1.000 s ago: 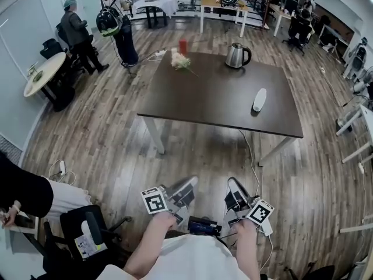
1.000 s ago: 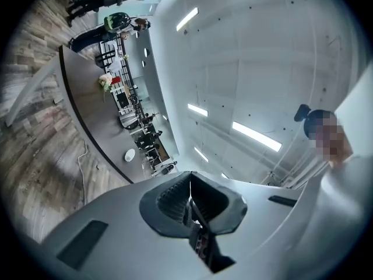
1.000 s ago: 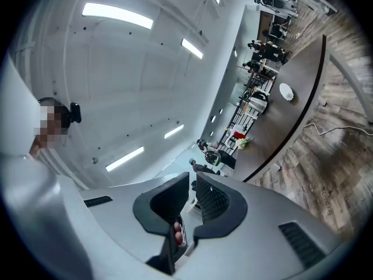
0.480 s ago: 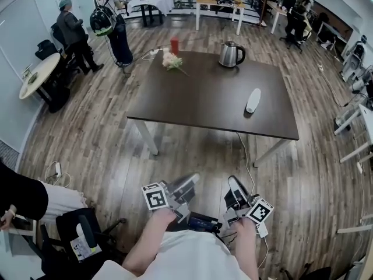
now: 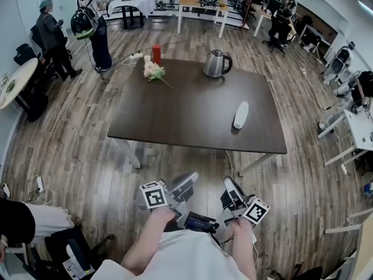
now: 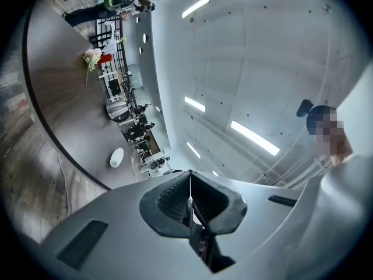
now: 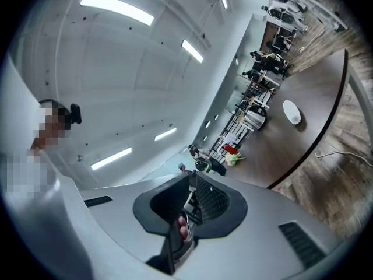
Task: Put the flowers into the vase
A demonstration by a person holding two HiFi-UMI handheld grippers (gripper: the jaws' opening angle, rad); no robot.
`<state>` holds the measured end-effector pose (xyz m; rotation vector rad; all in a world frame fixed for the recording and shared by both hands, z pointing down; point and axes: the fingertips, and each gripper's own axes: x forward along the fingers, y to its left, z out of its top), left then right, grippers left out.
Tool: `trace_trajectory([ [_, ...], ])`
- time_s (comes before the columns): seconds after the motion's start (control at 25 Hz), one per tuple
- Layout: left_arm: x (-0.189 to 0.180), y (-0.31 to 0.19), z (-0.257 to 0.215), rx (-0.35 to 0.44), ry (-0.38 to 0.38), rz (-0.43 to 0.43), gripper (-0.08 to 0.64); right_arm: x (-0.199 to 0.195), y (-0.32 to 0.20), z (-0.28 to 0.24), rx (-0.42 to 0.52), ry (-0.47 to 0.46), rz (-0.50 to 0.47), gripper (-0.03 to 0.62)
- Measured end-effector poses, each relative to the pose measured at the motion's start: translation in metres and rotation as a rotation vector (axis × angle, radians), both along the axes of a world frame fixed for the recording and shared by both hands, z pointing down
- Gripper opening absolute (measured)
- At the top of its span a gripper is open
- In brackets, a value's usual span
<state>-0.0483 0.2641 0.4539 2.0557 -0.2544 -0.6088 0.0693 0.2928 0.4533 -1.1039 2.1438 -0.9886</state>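
On the dark table point(image 5: 192, 127) the flowers point(image 5: 154, 72) lie by the far left corner, with the blooms toward that corner and the stem slanting toward the table's middle. The red vase point(image 5: 156, 53) stands upright just behind them. A kettle point(image 5: 215, 63) stands by the far edge. The left gripper point(image 5: 189, 179) and right gripper point(image 5: 228, 183) are both closed on nothing, short of the near edge and well apart from the flowers.

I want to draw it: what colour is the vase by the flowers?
Red. The vase shows best in the head view, beside the flowers.
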Motion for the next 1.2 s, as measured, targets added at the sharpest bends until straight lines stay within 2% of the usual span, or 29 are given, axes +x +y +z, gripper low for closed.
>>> trace_trajectory([
  [0.24,-0.011,-0.060,0.001,-0.008,0.017,-0.003,0.008,-0.017,-0.054,-0.002,-0.003,0.030,-0.014,0.025],
  [0.4,-0.020,-0.089,0.004,-0.020,0.023,-0.005,0.008,-0.026,-0.084,0.005,-0.040,0.012,-0.015,0.025],
  [0.6,-0.040,-0.122,0.011,-0.031,0.027,-0.017,0.008,-0.046,-0.119,0.006,-0.039,0.044,-0.031,0.025],
  [0.84,-0.057,-0.153,0.018,-0.042,0.022,-0.019,0.008,-0.064,-0.146,0.010,-0.046,0.060,-0.033,0.025],
  [1.2,-0.058,-0.184,0.024,-0.061,0.012,-0.041,0.008,-0.060,-0.188,0.013,-0.054,0.060,-0.053,0.025],
])
